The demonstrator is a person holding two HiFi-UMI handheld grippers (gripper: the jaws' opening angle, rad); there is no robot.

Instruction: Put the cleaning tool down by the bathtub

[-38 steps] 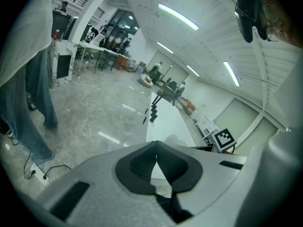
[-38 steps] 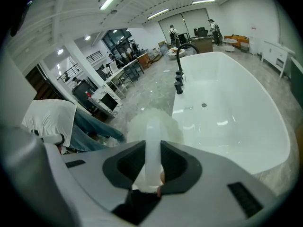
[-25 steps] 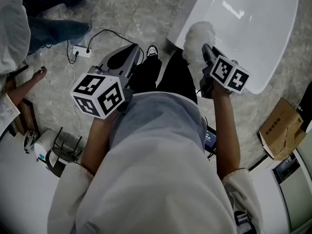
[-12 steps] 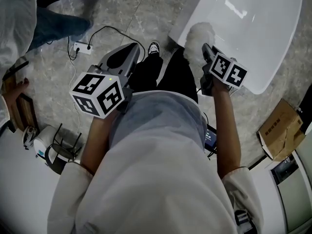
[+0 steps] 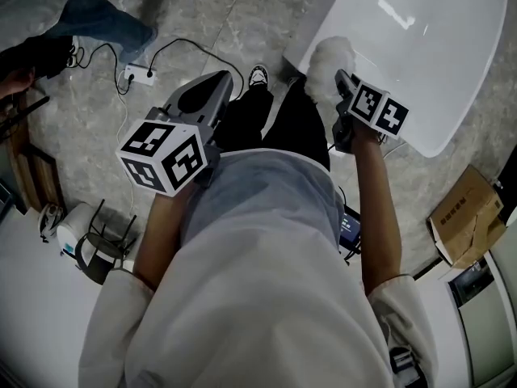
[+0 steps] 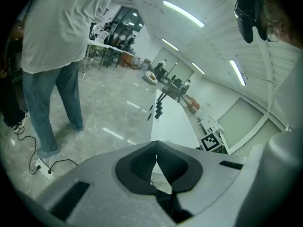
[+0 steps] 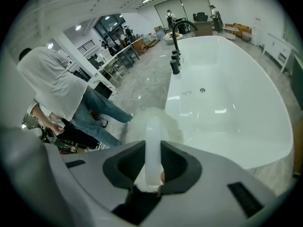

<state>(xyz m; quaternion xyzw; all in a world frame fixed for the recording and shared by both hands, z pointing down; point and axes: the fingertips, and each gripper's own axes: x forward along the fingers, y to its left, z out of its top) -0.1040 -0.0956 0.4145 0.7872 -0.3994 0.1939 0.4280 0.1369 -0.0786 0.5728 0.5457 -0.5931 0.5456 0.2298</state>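
Note:
The cleaning tool [image 5: 326,61] is a fluffy white brush on a white handle. My right gripper [image 5: 342,84] is shut on that handle, and the fluffy head hangs over the near rim of the white bathtub [image 5: 440,95]. In the right gripper view the handle [image 7: 152,148] stands pinched between the dark pads, with the fluffy head [image 7: 156,119] just beyond and the bathtub [image 7: 227,108] spreading ahead. My left gripper [image 5: 202,97] is held at waist height over the floor; in the left gripper view its jaws [image 6: 156,144] meet at the tips with nothing between them.
A power strip [image 5: 136,76] with a black cable lies on the marble floor at the left. A bystander's jeans leg [image 5: 105,23] is at the top left. A cardboard box [image 5: 463,212] sits at the right. A black faucet [image 7: 177,41] stands at the tub's far end.
The bystander at the left has stepped away toward the top of the view. Both grippers have stayed nearly where they were, the right one still holding the brush.

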